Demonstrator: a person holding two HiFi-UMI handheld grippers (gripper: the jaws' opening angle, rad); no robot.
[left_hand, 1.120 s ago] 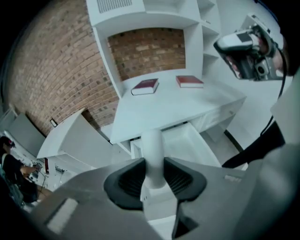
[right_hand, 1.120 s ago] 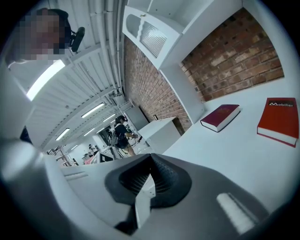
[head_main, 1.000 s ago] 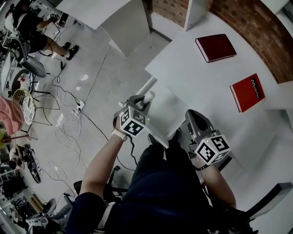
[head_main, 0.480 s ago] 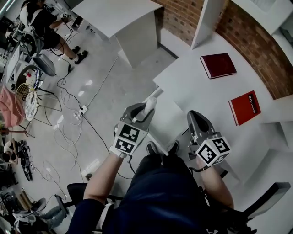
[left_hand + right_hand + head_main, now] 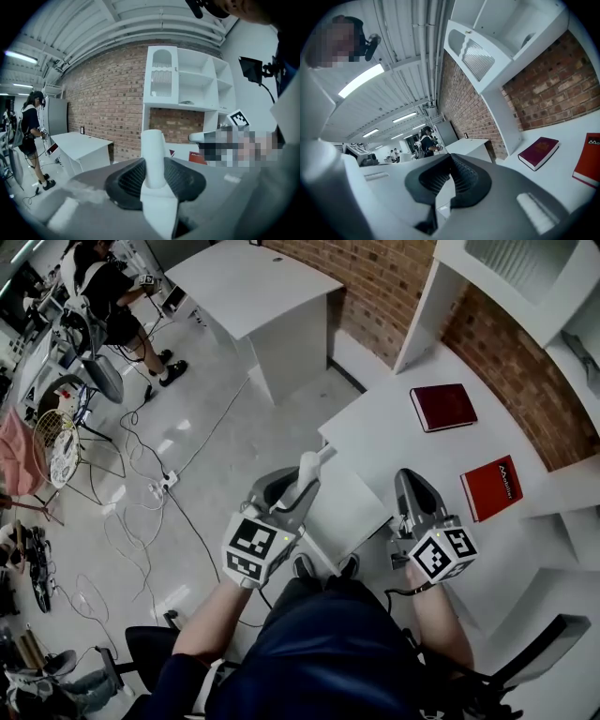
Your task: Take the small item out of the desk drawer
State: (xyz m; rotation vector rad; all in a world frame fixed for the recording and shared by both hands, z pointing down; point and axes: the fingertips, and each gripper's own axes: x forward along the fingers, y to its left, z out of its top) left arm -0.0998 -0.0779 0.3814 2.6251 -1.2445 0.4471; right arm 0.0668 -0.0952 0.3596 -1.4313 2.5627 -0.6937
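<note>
My left gripper (image 5: pixel 298 486) is shut on a small white stick-shaped item (image 5: pixel 308 471), which stands up out of the jaws over the desk's near left corner. In the left gripper view the white item (image 5: pixel 153 157) sits clamped between the dark pads of the left gripper (image 5: pixel 152 176). To its right a white drawer panel (image 5: pixel 349 505) juts out under the white desk (image 5: pixel 394 442). My right gripper (image 5: pixel 410 491) hovers at the desk's near edge, its jaws together with nothing between them, as the right gripper (image 5: pixel 450 185) shows in its own view.
A dark red book (image 5: pixel 442 407) and a bright red book (image 5: pixel 489 487) lie on the desk by the brick wall. A second white desk (image 5: pixel 253 282) stands further off. Cables (image 5: pixel 141 488) run over the floor at left, near a person (image 5: pixel 108 287) and chairs.
The left gripper has closed on the white item and carried it a little toward me; the head view has swung to show more of the room. The right gripper has barely moved.
</note>
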